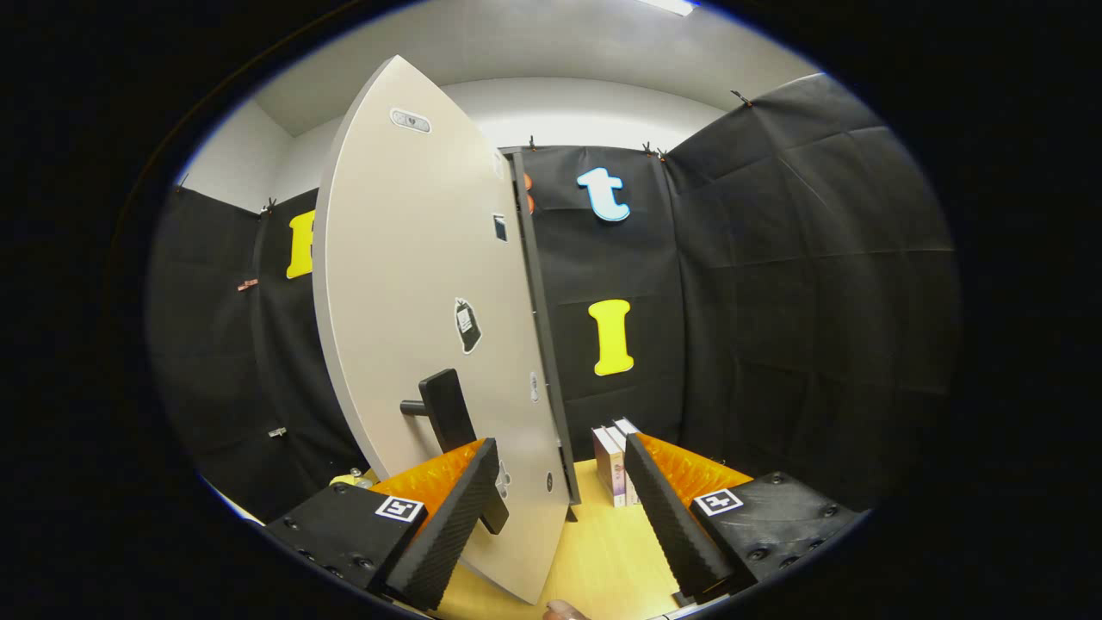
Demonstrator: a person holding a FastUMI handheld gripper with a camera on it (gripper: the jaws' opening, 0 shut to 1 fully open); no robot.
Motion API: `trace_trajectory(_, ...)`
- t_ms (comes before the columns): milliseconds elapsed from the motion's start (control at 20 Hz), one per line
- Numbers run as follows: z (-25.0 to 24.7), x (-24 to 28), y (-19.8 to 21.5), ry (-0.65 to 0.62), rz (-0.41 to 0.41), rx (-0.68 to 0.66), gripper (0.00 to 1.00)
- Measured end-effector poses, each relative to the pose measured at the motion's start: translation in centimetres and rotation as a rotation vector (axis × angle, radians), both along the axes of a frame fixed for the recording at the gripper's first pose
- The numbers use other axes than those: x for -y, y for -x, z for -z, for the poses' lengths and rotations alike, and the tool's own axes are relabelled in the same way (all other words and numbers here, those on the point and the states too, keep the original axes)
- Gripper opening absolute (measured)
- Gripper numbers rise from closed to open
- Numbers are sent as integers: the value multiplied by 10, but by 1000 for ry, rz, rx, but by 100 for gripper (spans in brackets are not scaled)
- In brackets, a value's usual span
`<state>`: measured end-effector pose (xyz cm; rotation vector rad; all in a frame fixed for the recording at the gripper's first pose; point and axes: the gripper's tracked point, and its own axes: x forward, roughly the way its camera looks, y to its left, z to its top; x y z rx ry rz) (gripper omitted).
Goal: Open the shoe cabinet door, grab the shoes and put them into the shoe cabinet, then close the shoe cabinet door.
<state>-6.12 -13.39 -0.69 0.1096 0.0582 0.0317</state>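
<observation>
The light grey shoe cabinet door (413,301) swings out toward me, seen nearly edge-on, with its dark cabinet frame (538,327) right behind its far edge. A black bar handle (448,413) sticks out from the door's face, low down. My gripper (560,482) is open, with the door's lower edge standing between the fingers. The left finger (456,517) lies against the door's face just below the handle. The right finger (671,517) is clear of the door. No shoes are in sight.
A wooden tabletop (603,551) runs under the fingers. A few upright boxes or books (613,461) stand just ahead of the right finger beside the cabinet. A small yellow object (349,480) sits left of the left finger. Black cloth walls close in behind.
</observation>
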Motion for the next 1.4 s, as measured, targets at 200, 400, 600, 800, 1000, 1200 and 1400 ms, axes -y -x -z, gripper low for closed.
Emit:
trace_trajectory(200, 2, -47, -7, 12, -44, -1, 98)
trace_trajectory(400, 6, -95, -19, 38, -107, -1, 98)
trace_trajectory(600, 7, -137, -26, 46, -180, 21, 98)
trace_trajectory(800, 8, -163, -30, 42, -219, 28, 98)
trace_trajectory(1000, 11, -180, -29, 46, -236, 27, 98)
trace_trajectory(1200, 12, -191, -24, 45, -232, 35, 98)
trace_trajectory(1400, 15, -198, -20, 50, -219, 28, 98)
